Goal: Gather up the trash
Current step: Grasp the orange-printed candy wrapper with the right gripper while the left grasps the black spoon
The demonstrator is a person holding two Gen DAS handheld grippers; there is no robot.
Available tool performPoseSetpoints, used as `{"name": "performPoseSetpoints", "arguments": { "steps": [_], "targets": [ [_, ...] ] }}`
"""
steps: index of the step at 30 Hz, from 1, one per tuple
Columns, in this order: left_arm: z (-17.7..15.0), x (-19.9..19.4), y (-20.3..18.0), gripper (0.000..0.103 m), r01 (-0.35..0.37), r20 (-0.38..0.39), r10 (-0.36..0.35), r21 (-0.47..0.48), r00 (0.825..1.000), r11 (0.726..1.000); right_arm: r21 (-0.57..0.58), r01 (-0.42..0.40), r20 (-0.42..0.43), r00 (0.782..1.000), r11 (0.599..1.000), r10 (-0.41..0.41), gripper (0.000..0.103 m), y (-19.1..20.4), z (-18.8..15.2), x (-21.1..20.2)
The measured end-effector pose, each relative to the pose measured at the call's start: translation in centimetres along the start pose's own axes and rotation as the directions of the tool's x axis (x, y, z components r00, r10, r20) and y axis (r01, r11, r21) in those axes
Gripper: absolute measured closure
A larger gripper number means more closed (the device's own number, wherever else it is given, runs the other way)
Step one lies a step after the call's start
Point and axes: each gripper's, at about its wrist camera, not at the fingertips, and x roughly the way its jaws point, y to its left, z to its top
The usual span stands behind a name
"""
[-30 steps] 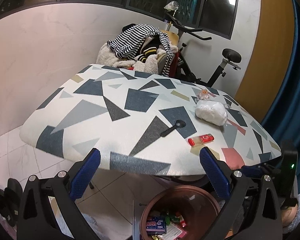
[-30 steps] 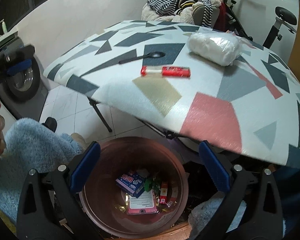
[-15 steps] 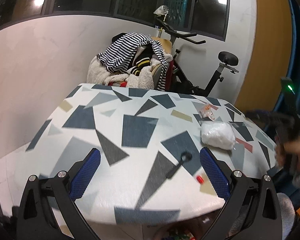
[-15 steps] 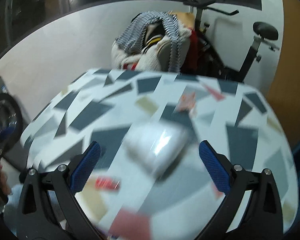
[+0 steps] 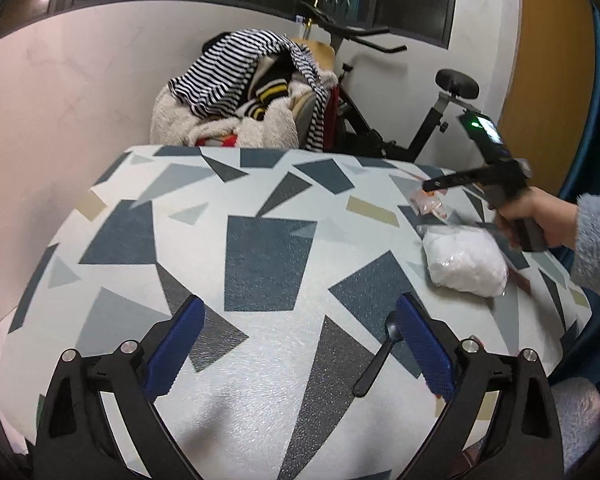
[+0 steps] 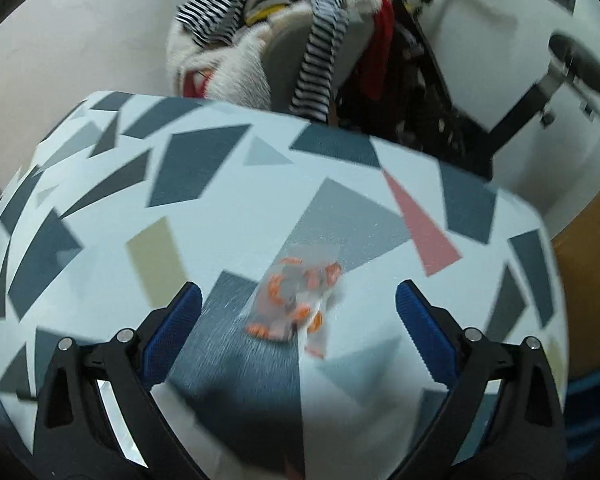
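Right gripper (image 6: pixel 298 316) nearer, jaws wide, just starting to close, straddling orange-print wrapper (image 6: pixel 296 300) near table's (image 6: pixel 228 208) far edge, untouched; left gripper (image 5: pixel 298 344) released, empty.

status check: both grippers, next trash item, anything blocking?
Left gripper open, empty, by the black spoon. Right gripper closing, empty, over the clear orange wrapper. Nothing blocking.

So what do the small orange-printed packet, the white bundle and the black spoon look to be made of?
Small packet: thin clear plastic film, glossy, orange print showing through. White bundle: something soft and white, perhaps tissue, in crinkled transparent wrap. Black spoon: probably matte moulded plastic.
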Motion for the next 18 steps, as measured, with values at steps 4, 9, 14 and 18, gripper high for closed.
{"name": "performPoseSetpoints", "arguments": {
  "steps": [4, 9, 14, 18],
  "targets": [
    [-0.3, 1.1, 0.2, 0.015, 0.020, -0.029, -0.020, -0.007, 0.999, 1.000, 0.050, 0.003, -0.097, 0.995, 0.999, 0.002, 0.029, -0.7, 0.7, 3.7],
    [-0.4, 2.1, -0.7, 0.028, 0.074, -0.069, -0.072, 0.015, 0.995, 0.997, 0.089, -0.070, -0.041, 0.996, 0.994, 0.074, 0.069, -0.9, -0.3, 1.7],
    [-1.1, 4.2, -2.4, 0.045, 0.148, -0.144, -0.139, 0.051, 0.980, 0.988, 0.082, -0.112, 0.085, 0.991, 0.990, 0.105, 0.070, 0.0, -2.4, -3.3],
    [-1.7, 6.0, -4.1, 0.049, 0.183, -0.211, -0.159, 0.101, 0.964, 0.978, 0.106, -0.177, 0.183, 0.971, 0.978, 0.156, 0.070, 0.7, -5.5, -8.0]
  ]
}}
